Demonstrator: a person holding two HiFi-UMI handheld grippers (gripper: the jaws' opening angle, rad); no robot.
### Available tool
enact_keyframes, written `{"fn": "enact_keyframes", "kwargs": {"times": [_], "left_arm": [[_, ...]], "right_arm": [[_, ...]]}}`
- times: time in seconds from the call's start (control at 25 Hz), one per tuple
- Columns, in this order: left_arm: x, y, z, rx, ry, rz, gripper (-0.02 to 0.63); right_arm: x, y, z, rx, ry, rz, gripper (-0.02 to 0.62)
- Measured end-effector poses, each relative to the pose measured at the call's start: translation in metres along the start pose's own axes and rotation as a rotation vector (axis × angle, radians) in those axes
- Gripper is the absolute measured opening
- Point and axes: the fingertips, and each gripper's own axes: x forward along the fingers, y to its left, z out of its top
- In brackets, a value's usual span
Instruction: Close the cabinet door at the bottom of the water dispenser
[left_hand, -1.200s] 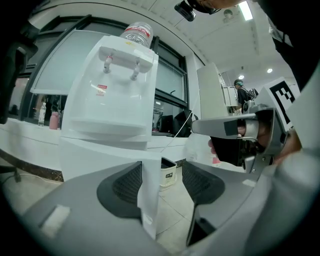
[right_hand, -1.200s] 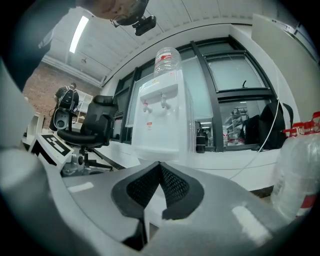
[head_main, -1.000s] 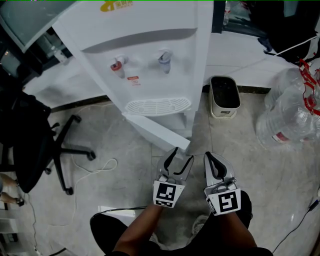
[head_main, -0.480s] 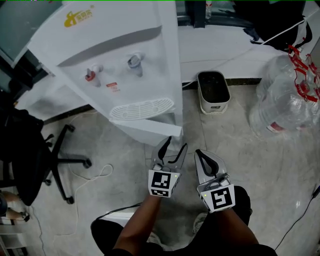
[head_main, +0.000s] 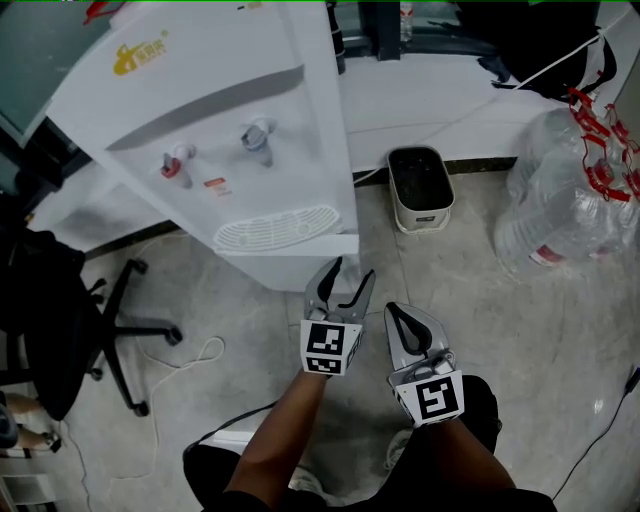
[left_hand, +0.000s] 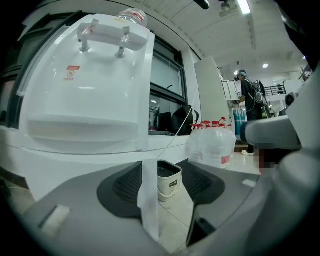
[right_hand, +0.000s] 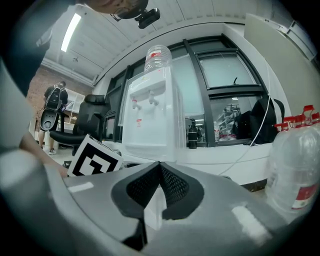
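At the dispenser's (head_main: 230, 130) foot, the door (head_main: 288, 268) stood nearly shut, its edge between the left tool's (head_main: 350, 272) parted jaws. The right tool (head_main: 402, 318) was closed, idle. Recommended: push squarely until flush.

The water dispenser (head_main: 240, 120) is smooth, glossy white plastic. The floor (head_main: 520, 330) looks like polished marbled stone, and the water jugs (head_main: 565, 205) are clear plastic.
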Motion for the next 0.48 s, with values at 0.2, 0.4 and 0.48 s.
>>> {"fn": "enact_keyframes", "kwargs": {"times": [0.2,0.4,0.48], "left_arm": [[0.018,0.007,0.003,0.012,0.005,-0.01,0.278],[0.032,0.017,0.008,0.017,0.011,0.003,0.297],[0.035,0.022,0.01,0.024,0.002,0.019,0.294]], "right_arm": [[-0.002,-0.003,-0.002,0.012,0.02,-0.01,0.003],[-0.001,0.001,-0.007,0.015,0.031,0.013,0.003],[-0.001,0.003,-0.009,0.01,0.032,0.023,0.003]]}}
